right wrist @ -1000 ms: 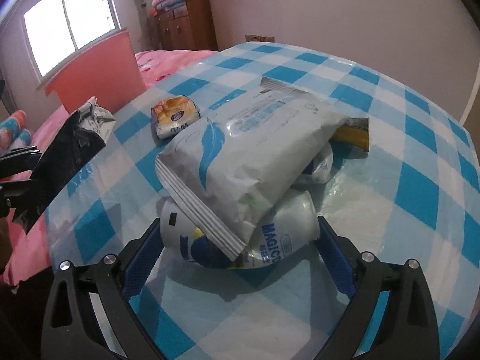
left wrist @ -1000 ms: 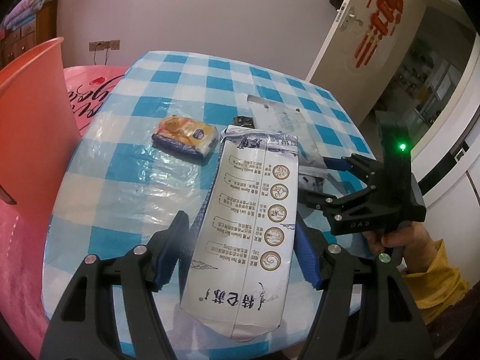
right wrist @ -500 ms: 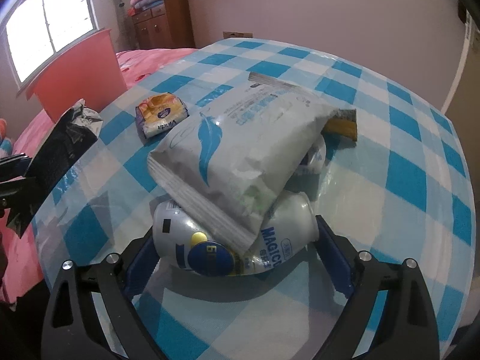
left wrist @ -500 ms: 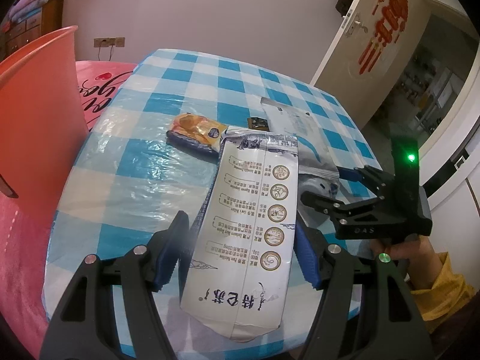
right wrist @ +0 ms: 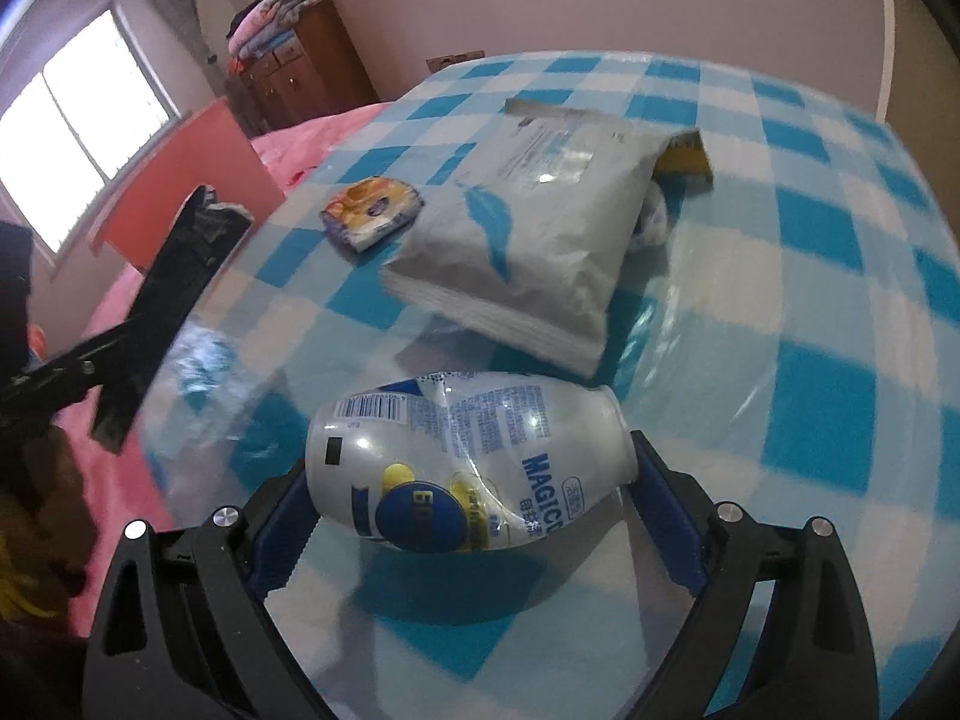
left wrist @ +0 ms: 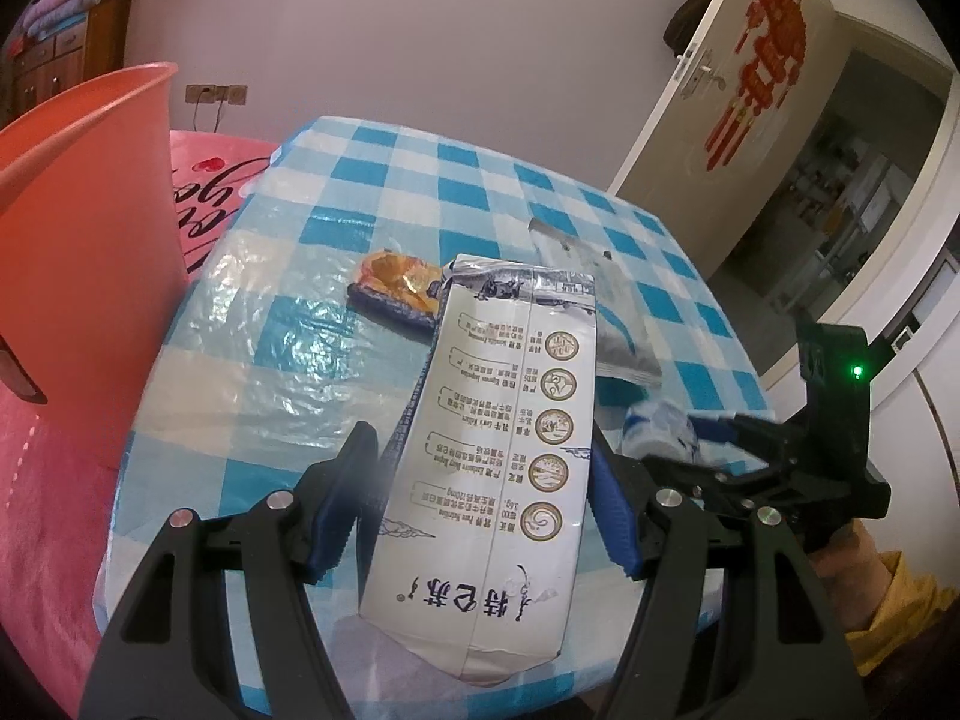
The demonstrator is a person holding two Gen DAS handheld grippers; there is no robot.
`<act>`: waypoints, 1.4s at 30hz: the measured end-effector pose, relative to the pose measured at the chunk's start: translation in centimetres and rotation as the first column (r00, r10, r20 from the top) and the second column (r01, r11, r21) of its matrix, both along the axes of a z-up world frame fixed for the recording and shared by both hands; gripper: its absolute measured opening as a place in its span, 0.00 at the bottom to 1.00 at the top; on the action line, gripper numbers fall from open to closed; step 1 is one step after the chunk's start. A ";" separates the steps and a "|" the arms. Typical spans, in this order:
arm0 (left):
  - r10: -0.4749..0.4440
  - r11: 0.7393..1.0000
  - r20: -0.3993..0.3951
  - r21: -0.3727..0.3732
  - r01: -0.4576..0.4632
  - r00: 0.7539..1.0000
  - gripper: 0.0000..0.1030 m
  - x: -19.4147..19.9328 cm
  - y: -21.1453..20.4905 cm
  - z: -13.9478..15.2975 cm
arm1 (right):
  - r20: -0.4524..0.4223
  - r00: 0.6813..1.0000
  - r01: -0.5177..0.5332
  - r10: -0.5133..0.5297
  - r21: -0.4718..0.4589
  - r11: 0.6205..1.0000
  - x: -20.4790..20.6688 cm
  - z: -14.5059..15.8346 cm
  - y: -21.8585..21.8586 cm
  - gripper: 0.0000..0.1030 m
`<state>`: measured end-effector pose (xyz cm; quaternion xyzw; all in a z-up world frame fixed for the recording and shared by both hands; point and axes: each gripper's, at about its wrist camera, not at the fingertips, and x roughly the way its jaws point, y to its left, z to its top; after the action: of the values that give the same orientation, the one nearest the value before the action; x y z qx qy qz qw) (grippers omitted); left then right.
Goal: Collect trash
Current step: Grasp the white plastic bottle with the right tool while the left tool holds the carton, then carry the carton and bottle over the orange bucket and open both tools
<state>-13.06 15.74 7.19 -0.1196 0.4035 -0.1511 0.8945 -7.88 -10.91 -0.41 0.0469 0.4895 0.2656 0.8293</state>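
Over the checked table (left wrist: 372, 180), left gripper (left wrist: 480, 498) clamps a carton (left wrist: 504, 450).

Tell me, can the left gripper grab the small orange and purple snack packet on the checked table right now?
Probably not yet. The left gripper is already shut on a white milk carton, so its jaws are full. The small orange and purple snack packet lies uncovered on the table beyond the carton's far end.

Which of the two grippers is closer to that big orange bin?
The left. The left gripper, holding a white carton, is at the table edge beside the orange bin; the right gripper, gripping a crushed bottle, sits farther across the table.
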 end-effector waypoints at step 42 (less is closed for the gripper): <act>0.462 0.871 0.159 0.104 -0.480 0.872 0.66 5.1 20.7 9.2 | 0.245 0.906 -0.396 0.345 0.205 0.895 10.9 18.7 30.4 0.90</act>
<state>-7.94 36.44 16.36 -0.1415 0.3130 0.0932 0.9345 2.98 19.45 18.33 0.0294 0.3649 0.4822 0.7959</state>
